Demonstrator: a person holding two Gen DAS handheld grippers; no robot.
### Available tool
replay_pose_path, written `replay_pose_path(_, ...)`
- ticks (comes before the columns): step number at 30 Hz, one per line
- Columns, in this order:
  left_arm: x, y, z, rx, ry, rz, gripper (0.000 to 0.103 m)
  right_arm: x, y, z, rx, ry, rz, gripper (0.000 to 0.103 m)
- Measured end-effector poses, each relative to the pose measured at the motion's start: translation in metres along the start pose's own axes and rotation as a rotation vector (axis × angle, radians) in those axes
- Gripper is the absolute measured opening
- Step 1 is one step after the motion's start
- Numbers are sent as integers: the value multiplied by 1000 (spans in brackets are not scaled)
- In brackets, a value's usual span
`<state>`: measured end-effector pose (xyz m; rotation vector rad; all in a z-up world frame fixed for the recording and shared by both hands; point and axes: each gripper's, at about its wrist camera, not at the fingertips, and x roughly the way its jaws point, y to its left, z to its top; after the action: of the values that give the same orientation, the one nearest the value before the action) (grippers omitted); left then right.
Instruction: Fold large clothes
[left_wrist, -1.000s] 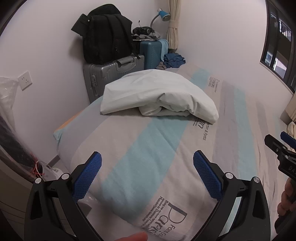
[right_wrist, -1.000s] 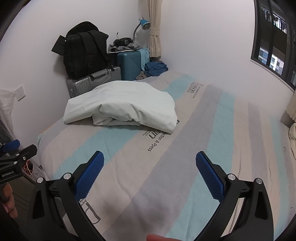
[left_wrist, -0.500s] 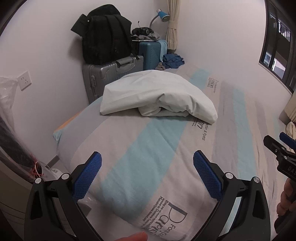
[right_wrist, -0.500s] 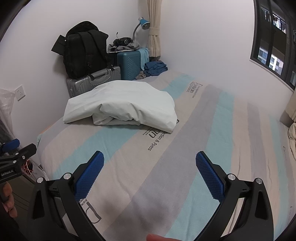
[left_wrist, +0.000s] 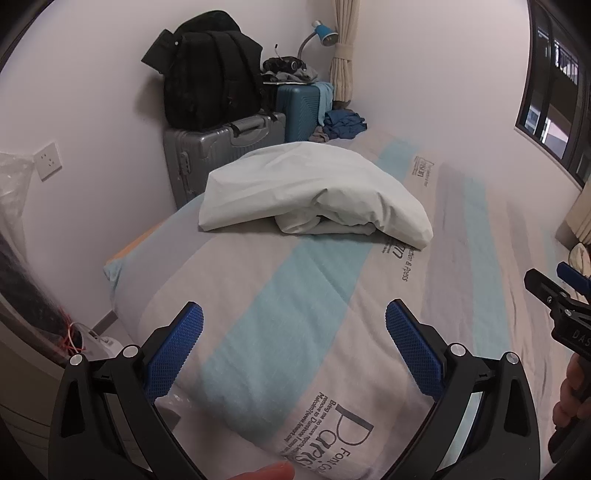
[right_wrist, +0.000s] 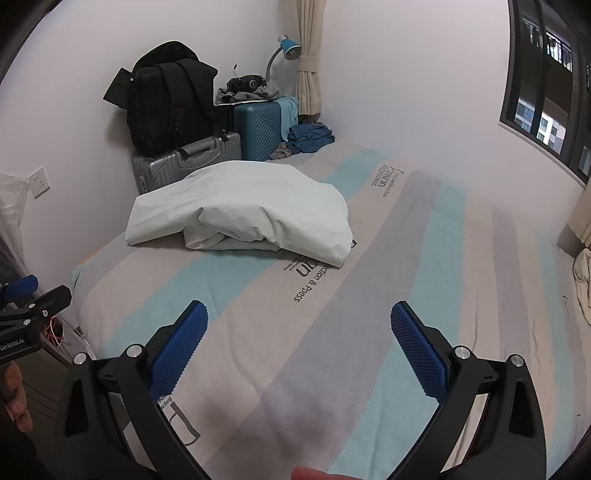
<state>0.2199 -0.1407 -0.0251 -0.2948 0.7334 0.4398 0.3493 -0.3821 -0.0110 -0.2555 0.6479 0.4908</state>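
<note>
**Pre-grasp: nothing picked up yet**

Left gripper (left_wrist: 294, 334) & right gripper (right_wrist: 299, 334): jaws wide apart, empty, over striped grey-and-teal bed sheet (right_wrist: 406, 295). Crumpled white cloth bundle (left_wrist: 314, 195) sits upper-centre of frame, well apart. Next, prob.: reach fwd, pinch its edges, spread it out.

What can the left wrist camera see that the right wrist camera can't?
Only the left wrist view shows the big "Paris" print on the near corner of the striped bedspread, and the right gripper poking in from the side. Only the right wrist view shows the cream bedding at the far edge, and the left gripper. Both show the white bundle of cloth, the black backpack on the silver suitcase, the teal suitcase and the blue lamp. Both grippers are open and empty.
</note>
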Motion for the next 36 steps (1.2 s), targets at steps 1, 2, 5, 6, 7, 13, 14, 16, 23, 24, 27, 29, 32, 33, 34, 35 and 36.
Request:
replay_pose_path(1, 0, 0, 0, 1, 1, 1, 97, 0, 0, 0, 2, 1, 1, 96)
replay_pose_path(2, 0, 0, 0, 1, 2, 2, 97, 1, 1, 2, 4, 1, 0, 96)
replay_pose_path(5, 0, 1, 0, 0, 2, 2, 97, 1, 1, 2, 10, 6, 7, 96)
replay_pose_path(6, 0, 1, 0, -2, 0, -1, 97, 1, 2, 2, 11, 8, 10, 96)
replay_pose_path(7, 0, 1, 0, -2, -1, -2, 97, 2, 2, 3, 11, 8, 10, 96)
replay_pose_path(13, 0, 2, 0, -4, -2, -6, 97, 3, 4, 5, 19, 14, 13, 96)
replay_pose_path(14, 0, 3, 0, -4, -4, -6, 97, 3, 4, 5, 20, 15, 14, 96)
replay_pose_path(16, 0, 3, 0, -5, -4, -6, 97, 4, 5, 5, 24, 16, 13, 96)
replay_pose_path(23, 0, 8, 1, -46, -3, -39, 97, 5, 8, 6, 22, 12, 8, 96)
replay_pose_path(24, 1, 9, 0, -58, 9, -45, 97, 5, 9, 6, 24, 13, 11, 96)
replay_pose_path(27, 1, 12, -1, -86, 2, -34, 97, 6, 11, 6, 22, 17, 10, 96)
replay_pose_path(29, -1, 13, -2, -97, -11, -35, 97, 6, 12, 6, 21, 18, 8, 96)
replay_pose_path(32, -3, 9, -4, -65, -18, -28, 97, 7, 13, 6, 22, 19, 8, 96)
replay_pose_path(33, -3, 8, -4, -55, -18, -26, 97, 7, 13, 6, 22, 20, 9, 96)
replay_pose_path(34, -3, 7, -3, -48, -19, -21, 97, 7, 13, 6, 23, 20, 11, 96)
replay_pose_path(35, -2, 7, -4, -48, -14, -9, 97, 7, 13, 6, 23, 20, 12, 96)
replay_pose_path(36, -1, 8, -3, -51, -8, -7, 97, 7, 13, 6, 22, 20, 10, 96)
